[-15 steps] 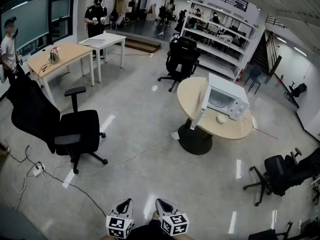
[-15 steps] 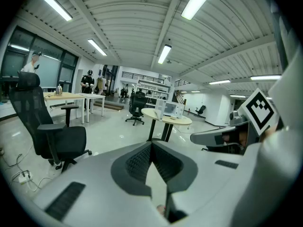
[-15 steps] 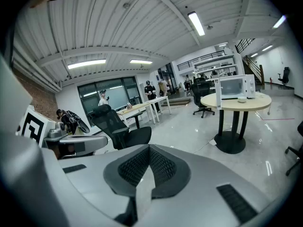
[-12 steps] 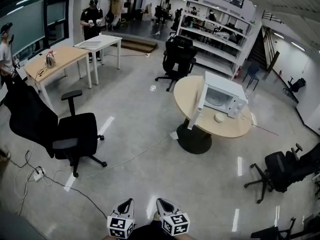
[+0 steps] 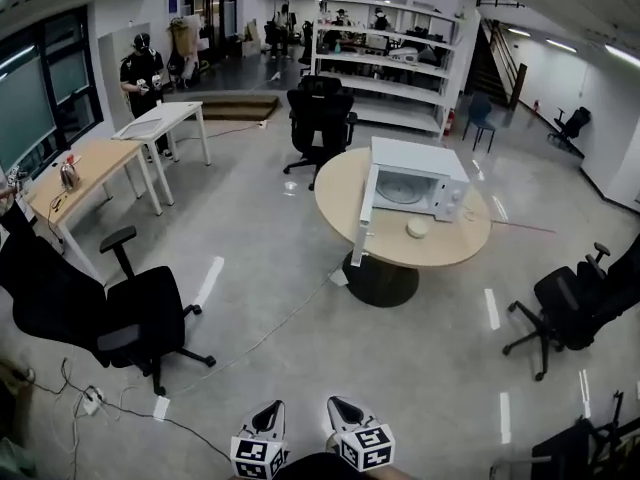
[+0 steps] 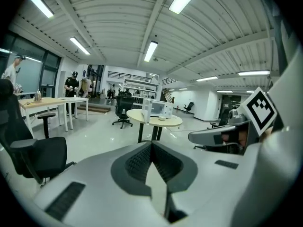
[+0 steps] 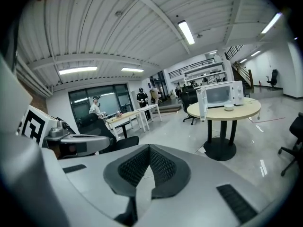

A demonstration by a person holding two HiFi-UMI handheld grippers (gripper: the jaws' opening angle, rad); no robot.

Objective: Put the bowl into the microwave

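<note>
A small white bowl [image 5: 417, 228] sits on the round wooden table [image 5: 395, 256], just in front of the white microwave [image 5: 420, 180]. The microwave door [image 5: 361, 222] stands wide open towards me. Both are several steps away across the floor. My left gripper [image 5: 272, 414] and right gripper [image 5: 340, 411] hang side by side at the bottom edge of the head view, both shut and holding nothing. In the left gripper view the jaws [image 6: 151, 144] meet, with the microwave [image 6: 161, 109] and bowl [image 6: 162, 118] far ahead. The right gripper [image 7: 149, 148] likewise points towards the microwave [image 7: 220, 94] and bowl [image 7: 229, 108].
A black office chair [image 5: 140, 318] stands at my left and another [image 5: 575, 303] at the right. A cable [image 5: 260, 333] runs across the floor towards the table's base. Desks [image 5: 85, 168] line the left wall. A person [image 5: 143, 73] stands at the back, near shelves [image 5: 385, 68].
The head view has swung and moved forward: the table and microwave now sit nearer the picture's middle. Both grippers stay shut at the bottom edge.
</note>
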